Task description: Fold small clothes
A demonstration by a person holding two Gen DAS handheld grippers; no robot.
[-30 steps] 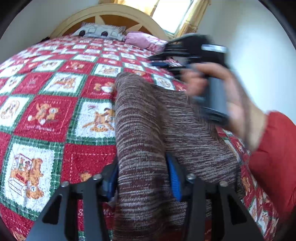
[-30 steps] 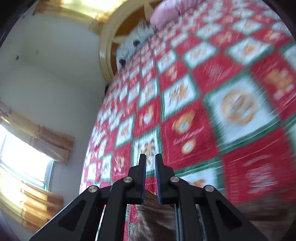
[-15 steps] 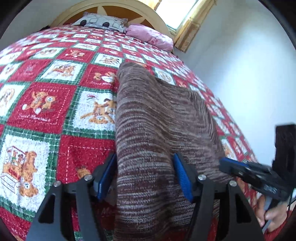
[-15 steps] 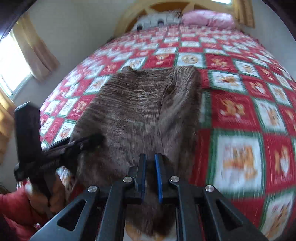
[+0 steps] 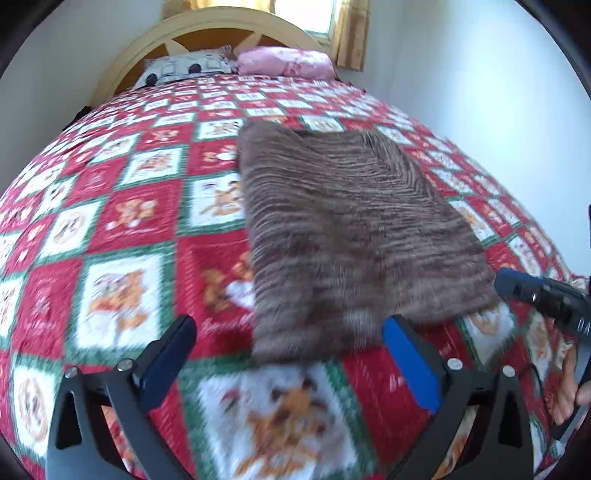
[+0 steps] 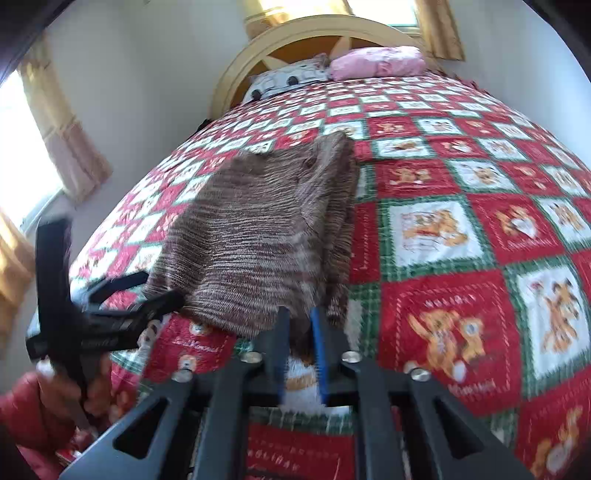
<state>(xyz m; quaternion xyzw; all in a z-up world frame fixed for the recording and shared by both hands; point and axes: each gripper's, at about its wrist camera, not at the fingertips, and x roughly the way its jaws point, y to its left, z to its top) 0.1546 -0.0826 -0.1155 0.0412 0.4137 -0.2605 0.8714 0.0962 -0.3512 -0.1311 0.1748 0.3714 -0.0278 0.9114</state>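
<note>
The brown and cream striped knitted garment [image 5: 351, 236] lies flat on the red, green and white patchwork quilt with teddy-bear squares [image 5: 122, 229], folded into a rough rectangle, its near edge just beyond the left gripper [image 5: 286, 341]. In the left wrist view, that gripper's black arms with blue pads stand wide apart and hold nothing; the knit's near hem lies between and just past the pads [image 5: 410, 363], not touching them. At the right edge the right gripper [image 5: 517, 288] pokes in, its dark tip beside the garment's near right corner. At the head of the bed sit a grey patterned pillow [image 5: 184, 68] and a pink pillow [image 5: 284, 62], against a curved cream wooden headboard [image 5: 221, 26].

In the right wrist view, the garment [image 6: 258, 236] lies left of centre on the quilt [image 6: 461, 229], a thicker folded layer along its right side. The right gripper [image 6: 297, 332] has its jaws drawn narrow, a slim gap between them, with nothing clamped; the knit's near edge sits just ahead of the tips. The left gripper [image 6: 155, 291] shows at lower left, spread open beside the garment's near left corner.
</note>
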